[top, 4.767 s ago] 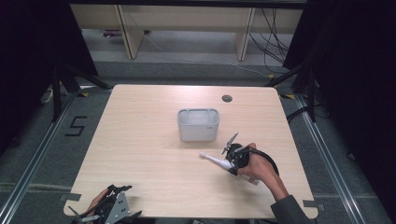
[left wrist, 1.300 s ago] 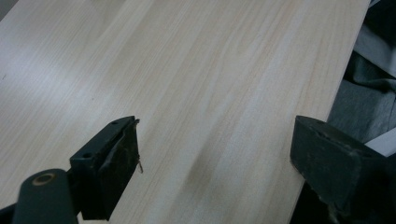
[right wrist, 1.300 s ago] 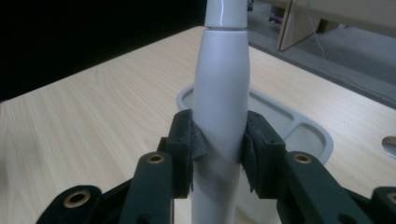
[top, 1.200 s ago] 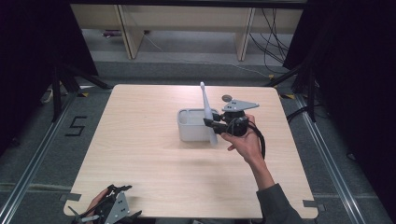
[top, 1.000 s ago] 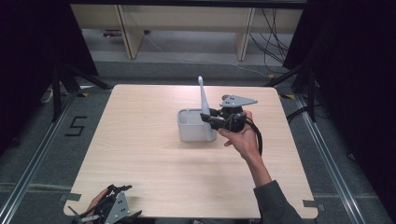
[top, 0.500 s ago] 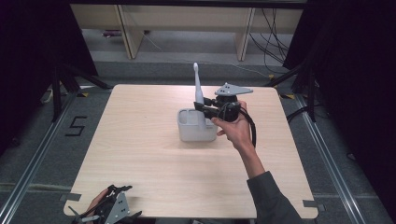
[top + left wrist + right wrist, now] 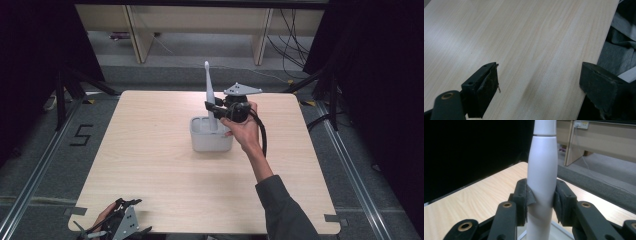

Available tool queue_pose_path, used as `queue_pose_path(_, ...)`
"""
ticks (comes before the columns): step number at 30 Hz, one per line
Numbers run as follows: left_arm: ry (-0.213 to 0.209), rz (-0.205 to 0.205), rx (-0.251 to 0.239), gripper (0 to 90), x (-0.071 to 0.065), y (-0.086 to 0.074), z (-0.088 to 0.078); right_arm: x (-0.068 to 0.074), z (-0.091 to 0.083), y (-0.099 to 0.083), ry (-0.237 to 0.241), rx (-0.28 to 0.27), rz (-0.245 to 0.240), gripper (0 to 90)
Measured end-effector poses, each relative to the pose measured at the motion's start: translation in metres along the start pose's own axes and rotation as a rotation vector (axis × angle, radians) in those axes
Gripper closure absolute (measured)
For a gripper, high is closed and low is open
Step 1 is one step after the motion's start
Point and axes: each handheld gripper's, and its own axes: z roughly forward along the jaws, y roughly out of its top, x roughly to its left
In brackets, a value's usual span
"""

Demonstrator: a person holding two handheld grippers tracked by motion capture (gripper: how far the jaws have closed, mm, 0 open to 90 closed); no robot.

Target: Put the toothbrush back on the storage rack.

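Early on we saw the right tongs (image 7: 212,107) low and right of centre in the high view, holding the white electric toothbrush (image 7: 209,95) lying almost flat near the surface (image 7: 150,165). Since then they have carried it up and leftward, and it now stands upright with its lower end over the white container (image 7: 211,141).

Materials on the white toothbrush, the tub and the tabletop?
Toothbrush: probably moulded plastic, smooth satin white; soft sheen and a seam ring near the top. Tub: likely plastic too, matt pale grey, rounded corners; hard to be sure. Tabletop: light wood-grain, probably laminate given the even, flat surface.
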Motion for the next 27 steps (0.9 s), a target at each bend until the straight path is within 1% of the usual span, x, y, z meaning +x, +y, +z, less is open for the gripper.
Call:
queue_pose_path(1, 0.007, 0.001, -0.005, 15.1, 0.000, 0.000, 0.001, -0.001, 0.001, -0.001, -0.010, 0.013, -0.001, 66.7)
queue_pose_path(2, 0.023, 0.000, -0.008, 15.1, 0.000, 0.000, 0.001, -0.002, 0.005, -0.002, -0.012, 0.016, -0.003, 66.7)
queue_pose_path(3, 0.010, -0.002, -0.013, 15.1, 0.000, -0.001, 0.000, -0.004, 0.009, -0.005, -0.031, 0.024, -0.012, 66.7)
queue_pose_path(4, 0.006, -0.001, -0.011, 15.1, 0.000, -0.001, 0.000, -0.004, 0.009, -0.005, -0.031, 0.024, -0.012, 66.7)
queue_pose_path(5, 0.007, -0.002, -0.011, 15.1, 0.001, 0.000, 0.000, -0.005, 0.012, -0.007, -0.022, 0.034, 0.002, 66.7)
queue_pose_path(6, 0.008, -0.002, -0.012, 15.1, 0.000, 0.000, 0.000, -0.007, 0.015, -0.008, -0.028, 0.030, -0.007, 66.7)
queue_pose_path(7, 0.012, -0.002, -0.014, 15.1, 0.000, 0.000, 0.000, -0.008, 0.017, -0.010, -0.033, 0.047, 0.001, 66.7)
queue_pose_path(8, 0.010, -0.005, -0.015, 15.1, 0.000, 0.000, 0.000, -0.008, 0.017, -0.010, -0.033, 0.047, 0.001, 66.7)
queue_pose_path(9, 0.009, -0.004, -0.015, 15.1, 0.000, 0.000, 0.000, -0.008, 0.020, -0.012, -0.039, 0.042, -0.006, 66.6)
queue_pose_path(10, 0.011, -0.002, -0.011, 15.1, 0.000, 0.000, 0.000, -0.008, 0.021, -0.013, -0.041, 0.059, -0.003, 66.6)
queue_pose_path(11, 0.011, -0.003, -0.010, 15.1, 0.000, -0.001, 0.000, -0.008, 0.022, -0.014, -0.040, 0.061, -0.010, 66.6)
queue_pose_path(12, 0.010, -0.003, -0.009, 15.1, 0.000, -0.001, 0.000, -0.007, 0.024, -0.015, -0.044, 0.070, -0.006, 66.6)
queue_pose_path(13, 0.010, -0.002, -0.010, 15.1, 0.000, -0.001, 0.000, -0.007, 0.025, -0.016, -0.050, 0.070, -0.021, 66.6)
queue_pose_path(14, 0.009, -0.002, -0.018, 15.1, 0.000, -0.001, 0.001, -0.007, 0.027, -0.017, -0.042, 0.082, -0.012, 66.6)
queue_pose_path(15, 0.005, -0.002, -0.013, 15.1, 0.000, 0.000, 0.000, -0.007, 0.028, -0.018, -0.054, 0.073, -0.021, 66.6)
queue_pose_path(16, 0.006, -0.003, -0.014, 15.1, 0.000, 0.000, 0.000, -0.006, 0.029, -0.019, -0.044, 0.086, 0.002, 66.6)
queue_pose_path(17, 0.007, -0.002, -0.014, 15.1, 0.000, 0.000, 0.000, -0.006, 0.031, -0.021, -0.036, 0.078, 0.003, 66.6)
queue_pose_path(18, 0.001, 0.000, -0.003, 15.1, 0.000, 0.000, -0.001, -0.007, 0.032, -0.022, -0.038, 0.084, -0.012, 66.6)
queue_pose_path(19, 0.003, -0.001, -0.003, 15.1, 0.000, 0.000, -0.001, -0.006, 0.034, -0.026, -0.045, 0.101, -0.006, 66.6)
queue_pose_path(20, 0.010, -0.003, -0.012, 15.1, 0.000, -0.001, 0.000, -0.006, 0.034, -0.026, -0.045, 0.101, -0.006, 66.6)
queue_pose_path(21, 0.009, -0.003, -0.009, 15.1, 0.000, 0.000, 0.000, -0.006, 0.036, -0.028, -0.035, 0.099, -0.015, 66.5)
queue_pose_path(22, 0.010, -0.002, -0.010, 15.1, 0.000, 0.000, 0.001, -0.005, 0.036, -0.029, -0.043, 0.121, 0.002, 66.6)
queue_pose_path(23, 0.020, -0.001, -0.011, 15.1, -0.001, 0.000, 0.001, -0.006, 0.038, -0.031, -0.048, 0.109, -0.016, 66.5)
queue_pose_path(24, 0.008, -0.002, -0.009, 15.1, 0.000, 0.000, 0.000, -0.004, 0.040, -0.033, -0.047, 0.128, -0.001, 66.5)
queue_pose_path(25, 0.009, -0.002, -0.011, 15.1, 0.000, 0.000, 0.000, -0.005, 0.041, -0.033, -0.037, 0.138, 0.000, 66.5)
queue_pose_path(26, 0.009, -0.003, -0.015, 15.1, 0.000, -0.001, 0.001, -0.003, 0.041, -0.034, -0.050, 0.143, 0.006, 66.5)
queue_pose_path(27, 0.009, -0.002, -0.010, 15.1, 0.000, 0.000, 0.000, -0.003, 0.043, -0.035, -0.048, 0.152, 0.006, 66.5)
